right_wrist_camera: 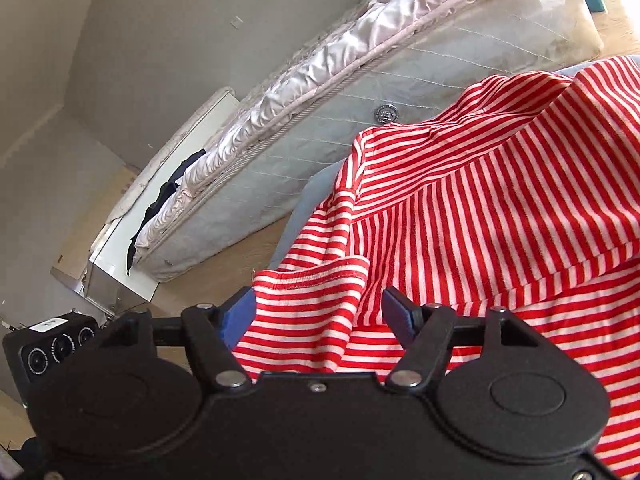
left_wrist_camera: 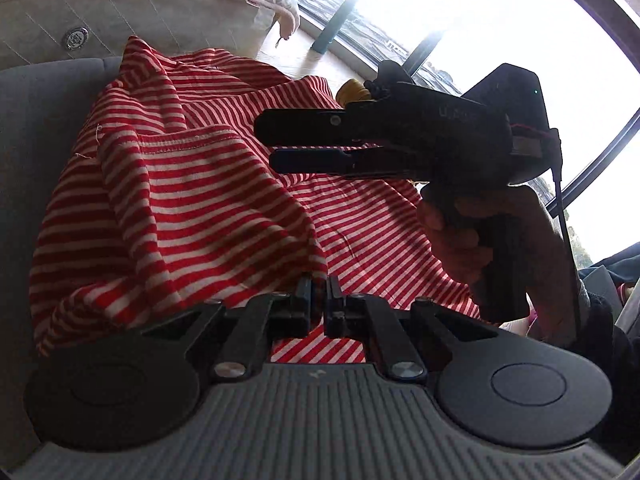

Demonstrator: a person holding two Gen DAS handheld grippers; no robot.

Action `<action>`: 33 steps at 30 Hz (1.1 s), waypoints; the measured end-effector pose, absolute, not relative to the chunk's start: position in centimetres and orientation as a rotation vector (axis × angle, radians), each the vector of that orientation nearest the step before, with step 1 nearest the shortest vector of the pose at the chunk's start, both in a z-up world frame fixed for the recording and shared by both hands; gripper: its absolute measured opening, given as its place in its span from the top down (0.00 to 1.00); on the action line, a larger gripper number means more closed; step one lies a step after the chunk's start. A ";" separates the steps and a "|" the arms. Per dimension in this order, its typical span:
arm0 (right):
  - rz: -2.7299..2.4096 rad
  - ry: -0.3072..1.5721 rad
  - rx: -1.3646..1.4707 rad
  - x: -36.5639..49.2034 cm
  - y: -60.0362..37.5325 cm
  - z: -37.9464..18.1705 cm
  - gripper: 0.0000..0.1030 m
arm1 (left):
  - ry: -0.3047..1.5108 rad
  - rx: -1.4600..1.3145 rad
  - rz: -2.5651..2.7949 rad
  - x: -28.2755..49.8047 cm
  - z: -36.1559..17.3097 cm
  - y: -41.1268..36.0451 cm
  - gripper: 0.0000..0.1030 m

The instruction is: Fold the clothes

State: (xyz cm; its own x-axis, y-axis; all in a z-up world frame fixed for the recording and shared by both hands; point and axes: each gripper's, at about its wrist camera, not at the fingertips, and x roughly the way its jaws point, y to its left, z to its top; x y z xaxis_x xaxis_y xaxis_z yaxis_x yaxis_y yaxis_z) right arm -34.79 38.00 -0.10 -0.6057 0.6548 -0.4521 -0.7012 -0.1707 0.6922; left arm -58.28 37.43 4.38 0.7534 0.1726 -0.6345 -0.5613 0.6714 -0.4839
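Left gripper [left_wrist_camera: 319, 285] pinches a raised fold of the red-and-white striped garment [left_wrist_camera: 192, 200] lying rumpled on the grey cushion [left_wrist_camera: 48, 96], right gripper [right_wrist_camera: 319, 312] gaping wide beside it, so folding looks barely begun.

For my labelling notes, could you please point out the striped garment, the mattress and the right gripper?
Striped garment [left_wrist_camera: 192, 200]: left wrist view, on the raised fold.
Mattress [right_wrist_camera: 352, 120]: right wrist view, on its quilted side.
Right gripper [right_wrist_camera: 318, 312]: right wrist view, between its open fingertips.
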 end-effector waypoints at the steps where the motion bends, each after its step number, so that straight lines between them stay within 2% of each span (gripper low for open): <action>1: 1.890 1.168 -0.079 -35.2 38.1 -0.4 0.34 | 0.593 -0.720 0.456 -58.2 4.4 37.3 0.93; 2: 1.872 1.173 -0.105 -35.4 38.3 -0.8 0.39 | 0.595 -0.719 0.463 -58.1 4.4 37.2 0.93; 4: 1.846 1.173 -0.149 -35.8 38.4 -1.4 0.41 | 0.590 -0.719 0.461 -58.0 4.6 37.0 0.93; 6: 1.854 1.181 -0.152 -36.0 38.4 -1.8 0.50 | 0.588 -0.721 0.465 -57.9 4.7 36.9 0.93; 8: 1.907 1.209 -0.101 -35.9 38.3 -2.0 0.72 | 0.594 -0.709 0.464 -57.8 4.9 36.7 0.93; 9: 1.930 1.207 -0.076 -35.9 38.2 -1.8 0.78 | 0.598 -0.703 0.462 -57.7 5.0 36.6 0.93; 10: 1.948 1.186 -0.050 -35.8 38.0 -1.4 0.88 | 0.601 -0.699 0.459 -57.4 5.1 36.9 0.93; 13: 1.972 1.095 0.155 -34.2 36.9 0.6 0.92 | 0.590 -0.687 0.434 -57.7 5.7 36.8 0.93; 16: 1.928 1.024 0.292 -31.6 35.9 2.9 0.93 | 0.533 -0.680 0.429 -58.3 6.8 36.8 0.88; 18: 1.871 0.946 0.287 -30.3 35.4 4.1 0.93 | 0.500 -0.671 0.424 -58.3 7.4 36.8 0.71; 20: 1.807 0.899 0.266 -28.9 35.0 4.7 0.93 | 0.469 -0.661 0.418 -58.3 7.9 36.8 0.64; 28: 1.393 0.830 -0.168 -27.2 36.0 1.9 0.88 | 0.571 -0.628 0.444 -57.9 6.8 36.6 0.64; 31: 1.436 0.866 -0.167 -27.3 36.3 0.8 0.60 | 0.551 -0.666 0.484 -59.1 6.5 37.5 0.64; 33: 1.517 0.920 -0.091 -27.5 36.2 0.4 0.56 | 0.536 -0.679 0.517 -59.7 6.6 38.1 0.64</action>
State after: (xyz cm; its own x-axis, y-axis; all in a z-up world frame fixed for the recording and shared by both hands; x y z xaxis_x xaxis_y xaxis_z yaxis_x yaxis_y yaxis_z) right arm -27.51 36.24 0.35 -0.2011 0.8041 -0.5594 -0.8678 0.1187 0.4826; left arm -59.73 38.05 6.64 0.7455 0.2668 -0.6107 -0.6009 0.6654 -0.4428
